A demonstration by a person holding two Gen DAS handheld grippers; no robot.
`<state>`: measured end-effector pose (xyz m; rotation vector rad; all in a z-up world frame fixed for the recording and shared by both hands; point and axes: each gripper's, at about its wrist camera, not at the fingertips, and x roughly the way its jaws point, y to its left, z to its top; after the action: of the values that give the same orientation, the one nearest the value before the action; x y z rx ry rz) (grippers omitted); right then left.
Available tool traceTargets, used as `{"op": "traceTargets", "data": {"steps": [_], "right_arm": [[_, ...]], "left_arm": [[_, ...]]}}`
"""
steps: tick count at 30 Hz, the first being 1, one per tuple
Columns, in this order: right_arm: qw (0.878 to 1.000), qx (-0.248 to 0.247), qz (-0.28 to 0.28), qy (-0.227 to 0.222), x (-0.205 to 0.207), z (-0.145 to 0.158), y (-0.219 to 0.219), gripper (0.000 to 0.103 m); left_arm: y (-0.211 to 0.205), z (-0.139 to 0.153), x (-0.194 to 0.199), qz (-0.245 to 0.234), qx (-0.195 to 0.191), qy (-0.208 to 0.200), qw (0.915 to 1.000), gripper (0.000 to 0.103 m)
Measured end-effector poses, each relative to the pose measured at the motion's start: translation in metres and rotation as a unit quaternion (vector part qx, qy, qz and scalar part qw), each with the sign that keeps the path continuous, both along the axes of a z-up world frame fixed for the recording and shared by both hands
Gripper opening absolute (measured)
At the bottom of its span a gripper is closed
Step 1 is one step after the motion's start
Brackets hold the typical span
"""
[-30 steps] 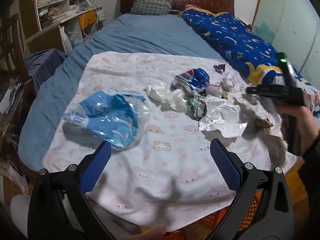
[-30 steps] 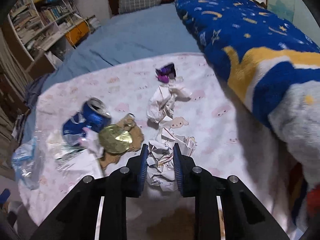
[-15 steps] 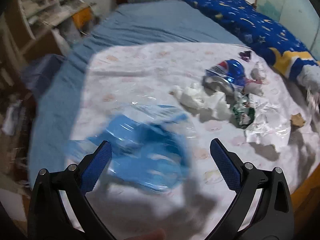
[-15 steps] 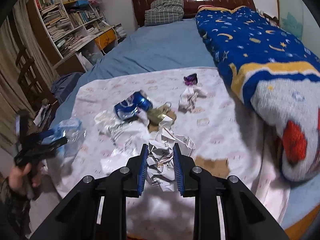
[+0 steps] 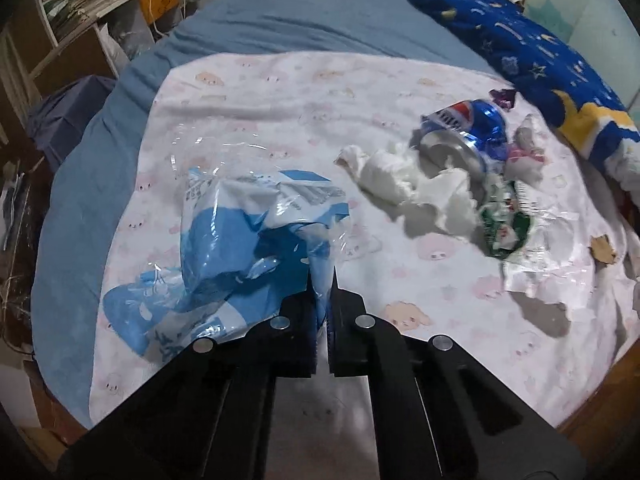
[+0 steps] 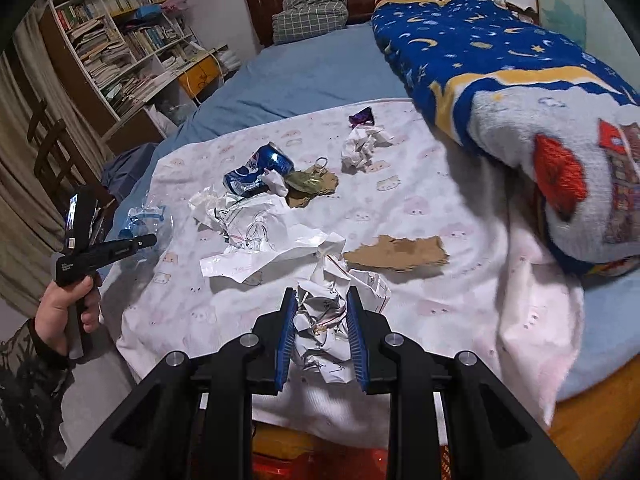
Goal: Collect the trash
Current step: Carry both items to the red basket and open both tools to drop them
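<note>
My left gripper (image 5: pixel 321 280) is shut on the edge of a blue and clear plastic bag (image 5: pixel 240 248) lying on the pink patterned cloth (image 5: pixel 280 92). My right gripper (image 6: pixel 322 300) is shut on a crumpled white paper ball (image 6: pixel 324 320), held near the cloth's front edge. More trash lies on the cloth: a crushed blue soda can (image 5: pixel 464 128) (image 6: pixel 256 170), white tissue (image 5: pixel 404 184), a green-printed wrapper (image 5: pixel 504 224), flat white paper (image 6: pixel 264 240), torn cardboard (image 6: pixel 396 256), another paper wad (image 6: pixel 360 144) and a purple wrapper (image 6: pixel 362 116).
The cloth covers a blue bed (image 6: pixel 312 76) with a blue star blanket (image 6: pixel 500 64) along the right. A bookshelf (image 6: pixel 108 52) and chair (image 6: pixel 52 152) stand left. An orange-red basket (image 6: pixel 320 460) sits below the bed's front edge. The left gripper (image 6: pixel 104 252) shows in the right view.
My left gripper moved in on the blue plastic bag and closed from wide open onto its edge. My right gripper, still holding the paper ball, pulled back toward the front of the bed.
</note>
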<state>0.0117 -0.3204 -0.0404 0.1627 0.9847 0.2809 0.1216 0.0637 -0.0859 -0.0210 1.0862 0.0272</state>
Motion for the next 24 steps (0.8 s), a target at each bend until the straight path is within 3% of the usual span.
{"op": "traceTargets", "data": {"steps": [6,11,14,16,18,21,24], "right_arm": [[1.0,-0.001,-0.01,-0.025,-0.029,0.037,-0.026,0.026],[0.999,-0.007,-0.044,-0.027,-0.077,0.061,-0.067,0.026],[0.997,-0.015,-0.075,-0.011,-0.112,0.06,-0.098,0.026],[0.995,-0.015,-0.103,0.007,-0.135,0.05,-0.123,0.026],[0.991,-0.014,-0.13,0.03,-0.156,0.029,-0.145,0.026],[0.982,-0.002,-0.171,0.082,-0.188,-0.026,-0.173,0.026],[0.971,0.015,-0.189,0.143,-0.212,-0.096,-0.186,0.026]], "left_arm": [[-0.039,0.077,-0.043,-0.034,-0.005,-0.066,0.9972,0.003],[-0.112,0.144,-0.103,-0.109,-0.026,-0.115,0.987,0.003],[-0.166,0.156,-0.135,-0.174,-0.058,-0.107,0.9772,0.003],[-0.206,0.147,-0.157,-0.22,-0.092,-0.079,0.9678,0.003],[-0.257,0.113,-0.18,-0.267,-0.095,-0.025,0.9587,0.003],[-0.301,0.056,-0.204,-0.308,-0.109,0.06,0.9434,0.003],[-0.334,-0.003,-0.229,-0.333,-0.089,0.13,0.9297,0.003]]}}
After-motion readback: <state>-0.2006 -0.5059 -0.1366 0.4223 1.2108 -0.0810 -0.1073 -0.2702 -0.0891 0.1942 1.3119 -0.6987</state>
